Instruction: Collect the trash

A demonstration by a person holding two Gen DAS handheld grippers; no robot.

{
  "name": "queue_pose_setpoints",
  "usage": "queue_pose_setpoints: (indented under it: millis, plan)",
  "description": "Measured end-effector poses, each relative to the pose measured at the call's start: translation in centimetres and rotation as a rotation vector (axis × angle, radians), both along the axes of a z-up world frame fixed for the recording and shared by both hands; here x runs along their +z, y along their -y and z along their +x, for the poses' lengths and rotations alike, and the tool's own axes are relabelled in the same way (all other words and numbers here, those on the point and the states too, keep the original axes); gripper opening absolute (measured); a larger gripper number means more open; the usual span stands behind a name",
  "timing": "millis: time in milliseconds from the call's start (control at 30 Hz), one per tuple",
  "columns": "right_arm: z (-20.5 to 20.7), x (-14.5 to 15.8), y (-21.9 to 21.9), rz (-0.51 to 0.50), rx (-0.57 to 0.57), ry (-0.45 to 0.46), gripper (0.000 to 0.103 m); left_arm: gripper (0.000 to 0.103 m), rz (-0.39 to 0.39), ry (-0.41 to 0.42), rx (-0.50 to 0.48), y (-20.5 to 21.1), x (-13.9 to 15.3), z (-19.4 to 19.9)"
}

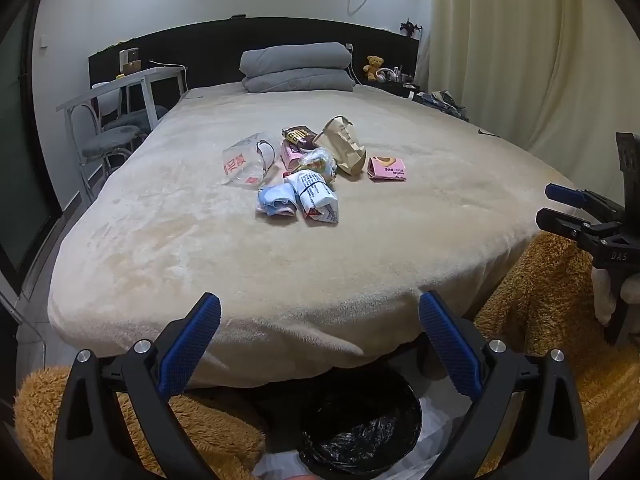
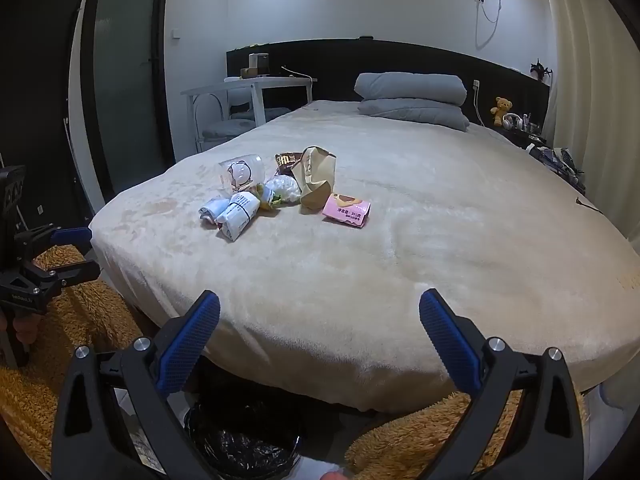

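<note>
A pile of trash lies in the middle of the beige bed (image 1: 200, 264): a clear plastic cup (image 1: 248, 162), a brown paper bag (image 1: 344, 146), a pink packet (image 1: 387, 169), a white wrapped packet (image 1: 318, 197), a blue-white wad (image 1: 275, 200) and a dark snack wrapper (image 1: 299, 136). A bin with a black liner (image 1: 360, 424) stands on the floor at the bed's foot. My left gripper (image 1: 320, 312) is open and empty above the bin. My right gripper (image 2: 320, 312) is open and empty at the bed's foot; the pink packet (image 2: 347, 209) is the nearest trash to it.
Fuzzy orange rugs (image 1: 552, 304) lie on the floor around the bed's foot. Grey folded pillows (image 1: 296, 68) sit at the headboard. A white side table with chairs (image 1: 120, 104) stands left of the bed. Curtains (image 1: 520, 48) hang at the right.
</note>
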State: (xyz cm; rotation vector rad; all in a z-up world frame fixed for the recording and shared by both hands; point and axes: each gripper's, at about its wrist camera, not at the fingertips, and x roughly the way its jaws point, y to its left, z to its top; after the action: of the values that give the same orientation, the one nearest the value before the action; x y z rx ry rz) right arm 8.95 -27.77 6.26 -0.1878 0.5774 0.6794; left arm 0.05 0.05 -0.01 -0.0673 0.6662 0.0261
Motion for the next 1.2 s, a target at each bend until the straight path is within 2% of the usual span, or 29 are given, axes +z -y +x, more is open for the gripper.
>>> queue_pose_setpoints:
  millis: [433, 533, 700, 1200]
  plan:
    - [0.0, 0.2, -0.3, -0.013, 0.000, -0.004, 0.099, 0.097, 0.009, 0.001, -0.007, 0.3, 0.5, -0.2]
    - [0.0, -0.1, -0.4, -0.016, 0.000, -0.006, 0.099, 0.097, 0.017, -0.002, 0.023, 0.1, 0.0, 0.0]
    - [0.1, -0.6, -0.5, -0.014, 0.004, -0.010, 0.099, 0.097, -0.015, -0.011, 0.021, -0.5, -0.1, 0.0]
    - [0.5, -0.2, -0.4, -0.002, 0.010, -0.036, 0.099, 0.097, -0.021, -0.022, 0.032, -0.7, -0.3, 0.3]
